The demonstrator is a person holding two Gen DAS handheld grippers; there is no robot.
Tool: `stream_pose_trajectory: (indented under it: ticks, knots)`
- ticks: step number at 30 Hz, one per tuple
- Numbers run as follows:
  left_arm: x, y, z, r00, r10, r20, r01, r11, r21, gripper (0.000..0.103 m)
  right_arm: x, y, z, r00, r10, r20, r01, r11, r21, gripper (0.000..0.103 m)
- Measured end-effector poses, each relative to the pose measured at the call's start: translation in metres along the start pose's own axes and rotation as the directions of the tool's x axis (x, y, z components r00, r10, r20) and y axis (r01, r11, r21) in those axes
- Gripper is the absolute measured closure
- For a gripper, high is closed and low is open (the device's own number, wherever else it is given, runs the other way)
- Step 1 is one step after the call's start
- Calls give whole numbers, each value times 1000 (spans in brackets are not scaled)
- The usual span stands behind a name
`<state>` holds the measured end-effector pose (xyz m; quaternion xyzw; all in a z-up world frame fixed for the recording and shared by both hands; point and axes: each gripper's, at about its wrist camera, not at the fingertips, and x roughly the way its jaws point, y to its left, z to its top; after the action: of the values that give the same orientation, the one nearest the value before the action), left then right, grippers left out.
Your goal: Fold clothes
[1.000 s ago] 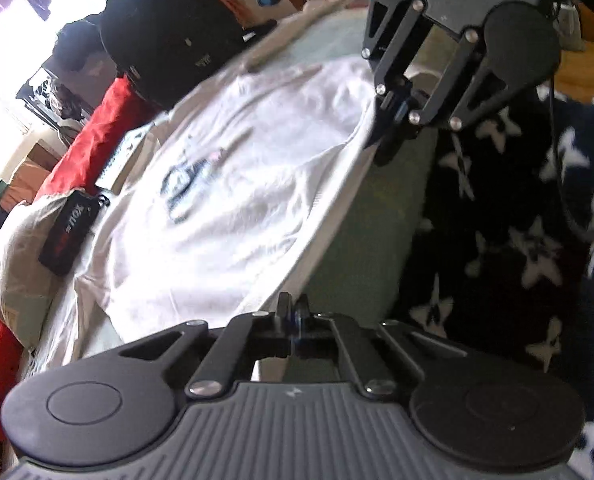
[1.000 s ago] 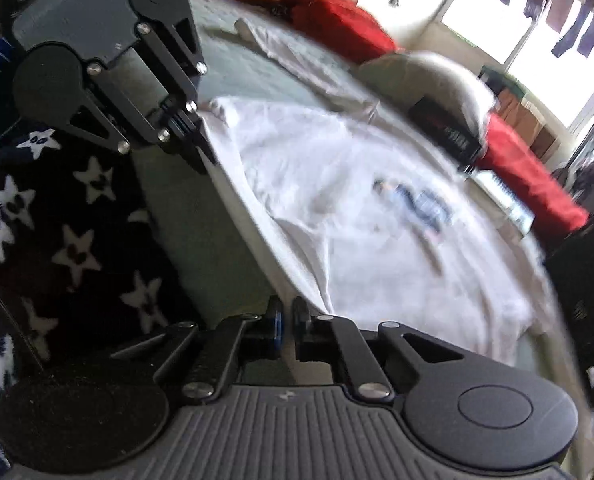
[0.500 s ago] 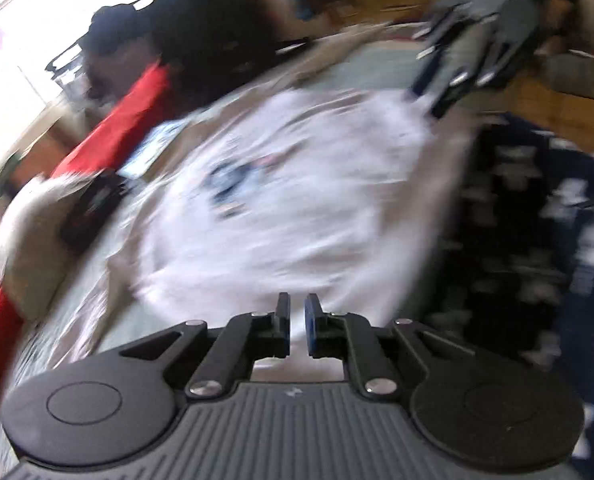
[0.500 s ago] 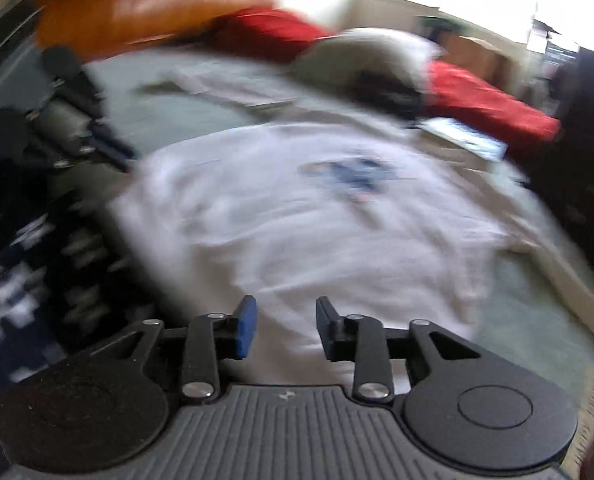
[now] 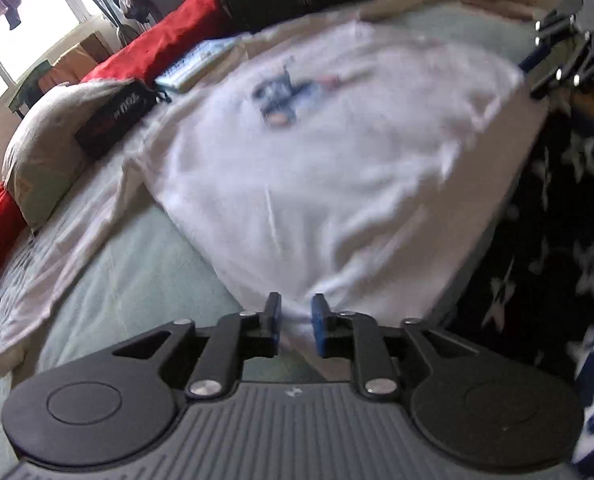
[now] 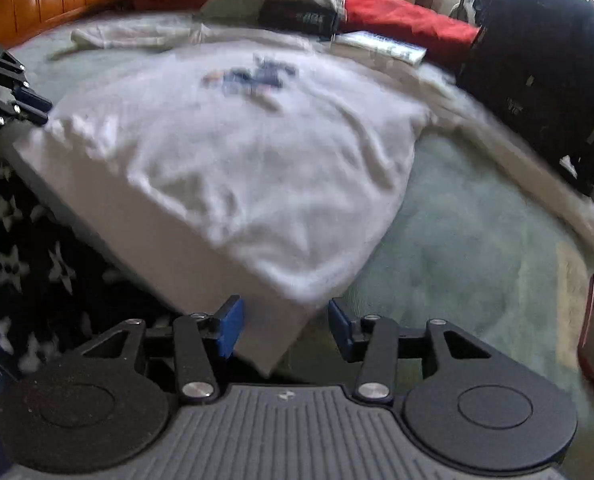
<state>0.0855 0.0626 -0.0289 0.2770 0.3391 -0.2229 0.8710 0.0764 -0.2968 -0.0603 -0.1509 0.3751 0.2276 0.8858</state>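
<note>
White printed cotton T-shirt (image 5: 337, 152) lies flat on pale green bedspread (image 6: 477, 216); left gripper (image 5: 295, 322) and right gripper (image 6: 285, 326) released at six o'clock hem corners

one white shirt (image 5: 337, 168), two grippers — left gripper (image 5: 295, 322), right gripper (image 6: 285, 326)

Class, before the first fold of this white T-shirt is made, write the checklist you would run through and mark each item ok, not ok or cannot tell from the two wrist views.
1. White T-shirt spread flat, print up: ok, a few wrinkles.
2. Left gripper open at one hem corner: ok.
3. Right gripper open at the other hem corner: ok.
4. Sleeves laid out: cannot tell, only one long sleeve shows clearly.
5. Bed beside the shirt free for folding: ok.
6. Black pouch off the shirt: ok, it rests on the pillow.
</note>
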Motion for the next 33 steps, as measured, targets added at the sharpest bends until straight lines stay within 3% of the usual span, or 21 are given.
stream_pose_trajectory:
  ticks: [1,2,5,10,14,16,19,23,26,30,33]
  knots:
    - [-1,5,8,999,9,37,-8,1000,-24,63,-2,-1,9,999,9,37,-9,1000,12,49]
    - [2,8,16,998,14,63,-12,999,-43,60,-1,-2,19,997,10,75,-12,1000,26,43]
    - [19,17,37,994,14,104,-3,994,-109,58,17,-4,45,992,18,127,-29,996,80,35]
    - [70,32,33,999,-40,-1,38,959,-280,58,69,-8,51,997,34,68,-47,980,196,35]
    - [64,44,21,1000,-4,-27,-5,942,-336,52,64,-7,26,996,4,87,-24,974,227,25]
    - [60,50,15,999,14,-39,-27,931,-363,41,58,-8,17,996,-10,93,-14,966,257,19]
    - [54,59,6,998,41,-58,-61,914,-402,43,58,-1,12,994,-34,99,7,965,264,11]
    - [37,58,32,997,52,51,-30,929,-369,41,61,7,18,996,-58,74,38,968,249,3]
    - [38,47,51,995,1,104,34,944,-329,37,59,9,26,996,-70,63,53,968,246,1]
    - [68,31,63,996,-50,79,71,955,-287,36,64,10,38,995,-84,49,70,969,237,0]
    - [97,32,54,997,-71,25,75,938,-339,36,76,10,48,995,-94,32,85,972,218,0]
